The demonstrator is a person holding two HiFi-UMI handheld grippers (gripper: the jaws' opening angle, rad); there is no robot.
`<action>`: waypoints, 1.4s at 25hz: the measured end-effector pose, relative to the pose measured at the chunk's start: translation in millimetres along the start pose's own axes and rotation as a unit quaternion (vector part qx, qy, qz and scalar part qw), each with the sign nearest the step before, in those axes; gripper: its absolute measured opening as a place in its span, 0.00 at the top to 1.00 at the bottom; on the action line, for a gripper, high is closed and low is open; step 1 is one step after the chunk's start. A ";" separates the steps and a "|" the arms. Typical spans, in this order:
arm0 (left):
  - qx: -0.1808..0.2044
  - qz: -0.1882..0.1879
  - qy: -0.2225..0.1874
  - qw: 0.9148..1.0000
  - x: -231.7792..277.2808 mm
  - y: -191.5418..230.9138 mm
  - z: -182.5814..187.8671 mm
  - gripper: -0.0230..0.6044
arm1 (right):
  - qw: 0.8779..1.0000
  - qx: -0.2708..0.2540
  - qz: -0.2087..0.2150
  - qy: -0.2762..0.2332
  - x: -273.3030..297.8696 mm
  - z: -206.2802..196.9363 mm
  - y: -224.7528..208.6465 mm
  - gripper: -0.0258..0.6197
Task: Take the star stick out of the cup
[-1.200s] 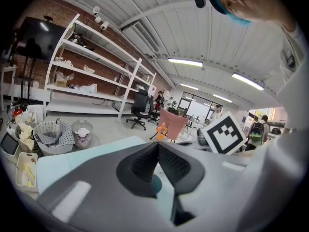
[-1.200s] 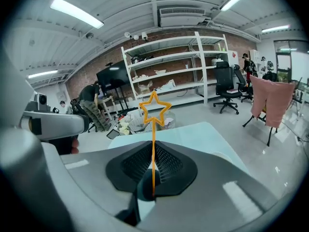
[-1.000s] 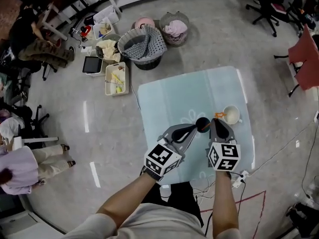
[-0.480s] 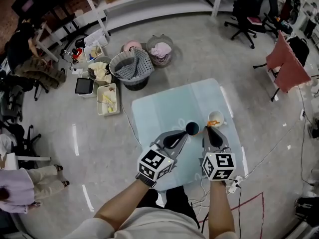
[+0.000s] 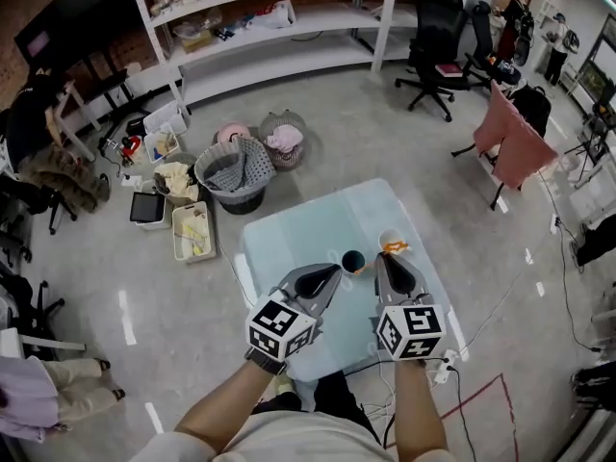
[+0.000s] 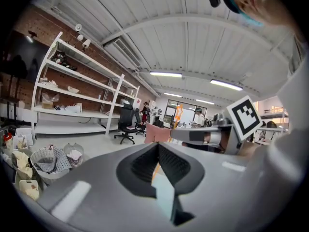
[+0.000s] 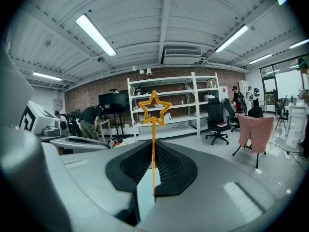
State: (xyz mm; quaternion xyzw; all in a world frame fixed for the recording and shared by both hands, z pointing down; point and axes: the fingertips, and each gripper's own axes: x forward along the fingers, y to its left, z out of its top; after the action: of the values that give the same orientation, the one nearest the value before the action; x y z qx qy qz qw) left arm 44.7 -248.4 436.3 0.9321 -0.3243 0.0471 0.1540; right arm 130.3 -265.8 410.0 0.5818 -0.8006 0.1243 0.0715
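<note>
A pale blue bench (image 5: 318,224) stands on a workshop floor. The right claw (image 7: 153,148) is closed on the thin stem of the orange star stick (image 7: 154,134), star uppermost, by the white cup (image 5: 389,239) near the bench's right edge. The left claw (image 6: 157,146) is closed on nothing, beside a dark cup (image 5: 353,261). The stick looks lifted free; next it needs carrying clear and setting down. No writing is readable.

No legible text, labels, brands, numbers or signs anywhere
</note>
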 end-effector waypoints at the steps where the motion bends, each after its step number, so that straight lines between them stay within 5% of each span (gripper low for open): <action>1: 0.000 -0.001 -0.003 1.000 -5.7 -0.6 5.0 0.95 | 1.000 -0.001 -0.002 -0.003 -3.9 5.2 4.8 0.92; 17: 0.033 -0.011 -0.071 0.997 -70.7 -18.2 93.6 0.95 | 0.996 -0.034 -0.031 -0.081 -67.1 83.8 48.3 0.92; 35: 0.054 -0.003 -0.106 0.993 -96.9 -27.7 124.4 0.95 | 0.991 -0.051 -0.046 -0.112 -97.7 106.8 59.0 0.92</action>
State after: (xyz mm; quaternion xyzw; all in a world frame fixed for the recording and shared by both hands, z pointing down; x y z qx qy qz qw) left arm -15.7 -210.1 293.1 0.9398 -0.3331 -0.0349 0.0679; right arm 108.1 -189.4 275.4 0.6239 -0.7812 0.0134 0.0164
